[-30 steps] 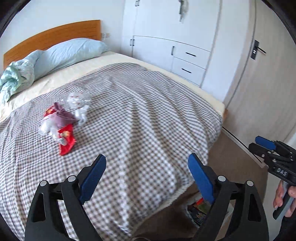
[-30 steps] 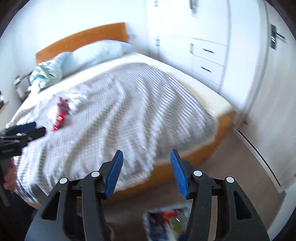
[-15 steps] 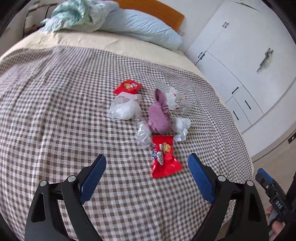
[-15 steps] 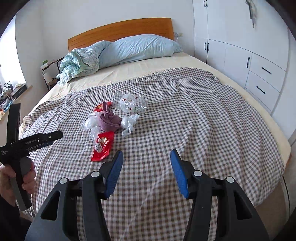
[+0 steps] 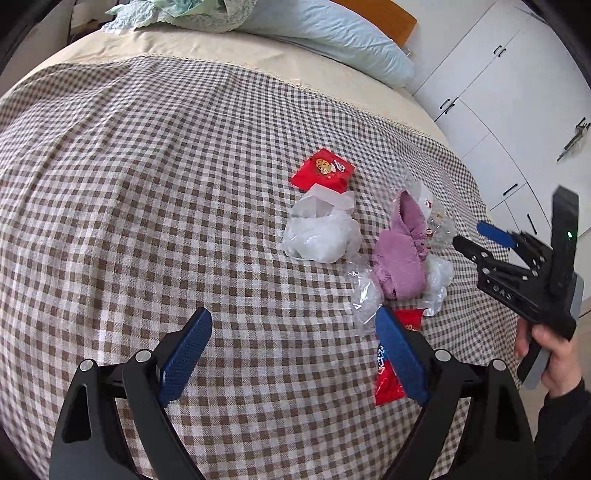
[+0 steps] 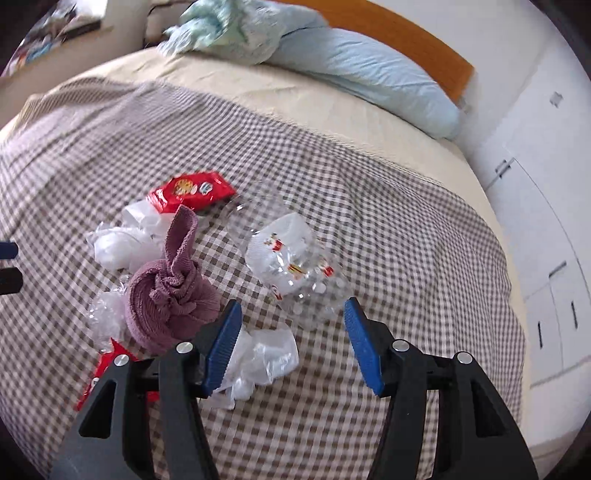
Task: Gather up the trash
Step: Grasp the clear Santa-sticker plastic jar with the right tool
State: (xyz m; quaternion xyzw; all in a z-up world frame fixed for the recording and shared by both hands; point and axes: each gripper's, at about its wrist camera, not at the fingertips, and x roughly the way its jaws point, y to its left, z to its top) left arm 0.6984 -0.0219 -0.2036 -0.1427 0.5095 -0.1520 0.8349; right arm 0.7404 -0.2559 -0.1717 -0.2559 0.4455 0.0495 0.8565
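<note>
A pile of trash lies on the checked blanket [image 5: 147, 184]: two red snack wrappers [image 5: 321, 171] [image 5: 388, 373], a crumpled white bag [image 5: 321, 232], a clear printed package [image 6: 291, 258], smaller clear wrappers [image 5: 364, 291] and a balled purple cloth [image 6: 170, 291]. My left gripper [image 5: 291, 317] hovers open just short of the pile, with only blanket between its fingers. My right gripper [image 6: 291, 306] hangs over the clear package, its jaws opening. The package's near edge reaches between the fingertips, and the pads do not press it. A white plastic scrap [image 6: 266, 354] lies under its left finger.
A blue pillow [image 6: 369, 74] and a bunched pale green quilt [image 6: 229, 29] lie against the wooden headboard [image 6: 436, 55]. White cupboards with drawers [image 5: 498, 122] stand past the bed's right side. A hand [image 5: 557, 354] holds the right gripper [image 5: 480, 236].
Both grippers swung from the foot of the bed in over the trash pile and rolled. The right one now hangs directly over the clear package, with its jaws slightly wider.
</note>
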